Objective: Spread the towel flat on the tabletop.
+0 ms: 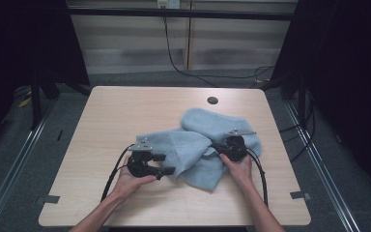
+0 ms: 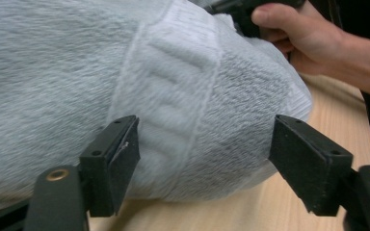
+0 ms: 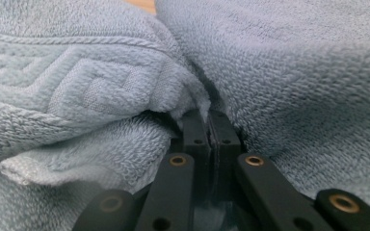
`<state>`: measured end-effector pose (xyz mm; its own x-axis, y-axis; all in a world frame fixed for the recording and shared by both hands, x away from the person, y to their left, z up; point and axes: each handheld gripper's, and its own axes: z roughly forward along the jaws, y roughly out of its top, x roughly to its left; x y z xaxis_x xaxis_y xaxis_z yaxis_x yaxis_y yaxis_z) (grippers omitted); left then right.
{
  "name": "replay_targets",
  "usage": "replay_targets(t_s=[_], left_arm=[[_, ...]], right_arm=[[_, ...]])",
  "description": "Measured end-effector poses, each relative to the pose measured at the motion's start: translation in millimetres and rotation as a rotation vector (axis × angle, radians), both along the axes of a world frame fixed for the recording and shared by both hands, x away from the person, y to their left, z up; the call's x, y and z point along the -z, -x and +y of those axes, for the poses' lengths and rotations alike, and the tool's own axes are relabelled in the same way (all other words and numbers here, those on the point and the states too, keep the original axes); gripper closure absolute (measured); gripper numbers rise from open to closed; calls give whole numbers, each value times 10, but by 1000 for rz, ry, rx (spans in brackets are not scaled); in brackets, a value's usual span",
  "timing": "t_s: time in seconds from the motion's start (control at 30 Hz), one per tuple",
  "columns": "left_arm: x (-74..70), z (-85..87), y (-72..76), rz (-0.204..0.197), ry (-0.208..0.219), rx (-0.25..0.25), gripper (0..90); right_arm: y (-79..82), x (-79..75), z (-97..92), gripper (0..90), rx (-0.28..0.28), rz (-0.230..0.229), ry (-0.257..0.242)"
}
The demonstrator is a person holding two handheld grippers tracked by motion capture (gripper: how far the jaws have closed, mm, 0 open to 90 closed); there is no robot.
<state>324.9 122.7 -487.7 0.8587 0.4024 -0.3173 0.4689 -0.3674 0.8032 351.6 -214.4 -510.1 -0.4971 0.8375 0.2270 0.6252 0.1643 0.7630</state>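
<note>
Burying its tips in towel (image 3: 279, 62) folds, the right hand-held gripper (image 3: 211, 126) pinches cloth; the left hand-held gripper (image 2: 204, 159) gapes.

1 light-blue towel (image 1: 200, 145) lies bunched at the table's (image 1: 121, 116) middle; 2 grippers work there: the left gripper (image 1: 166, 164) and the right gripper (image 1: 216, 146).

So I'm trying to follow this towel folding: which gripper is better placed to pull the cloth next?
The right gripper, I'd say. Its jaws are pressed together with the blue towel pinched between them, so it can pull at once. The left gripper stands open beside the towel's edge, pads apart from it, and would need to close first.
</note>
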Motion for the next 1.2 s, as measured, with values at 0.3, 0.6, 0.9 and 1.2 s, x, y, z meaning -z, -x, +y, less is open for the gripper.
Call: replay_targets(t_s=[0.3,0.6,0.9,1.2], left_arm=[[159,-78,-30,-82,-151,-24,618],[-215,349,-106,-74,10,-81,837],[-821,701,92,-174,106,-59,831],[-501,917,738,-110,16,61,816]], right_arm=[[70,-8,71,881,-42,3,21],[94,-207,-46,881,-36,-47,-36],[344,-1085,14,880,-112,-243,-127],[1336,-1092,60,879,-284,-218,-118]])
